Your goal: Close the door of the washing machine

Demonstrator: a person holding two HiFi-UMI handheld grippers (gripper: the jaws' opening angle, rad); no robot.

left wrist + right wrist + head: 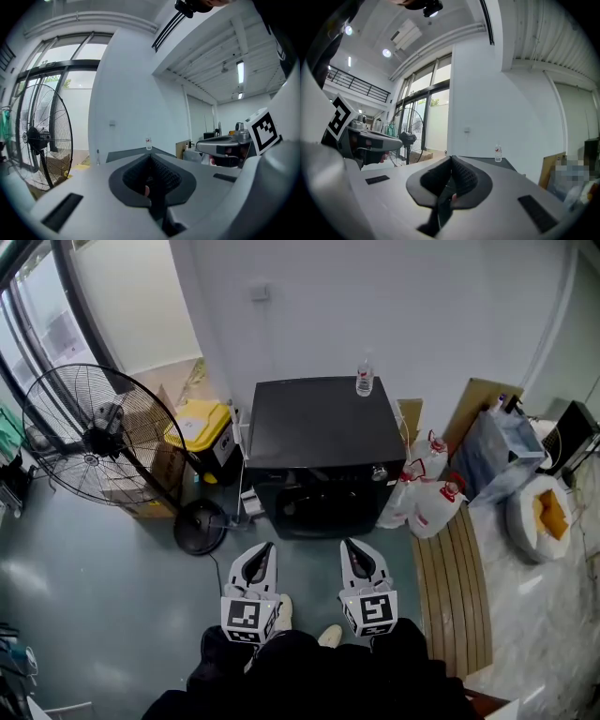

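Note:
A black washing machine (323, 432) stands against the white wall. Its round door (319, 507) looks flush with the front. A small water bottle (365, 377) stands on its top. My left gripper (265, 547) and right gripper (351, 546) hang side by side just in front of the door, a short gap away, both pointing at it. In the left gripper view the jaws of the left gripper (151, 161) meet with nothing between them, and the bottle (148, 143) shows beyond. The right gripper (452, 164) is likewise shut and empty.
A large standing fan (94, 437) is at the left, its round base (199, 526) near the machine's left corner. A yellow-lidded box (202, 432) and cardboard boxes sit behind it. White jugs (427, 498), a wooden slatted platform (459, 587) and bags crowd the right.

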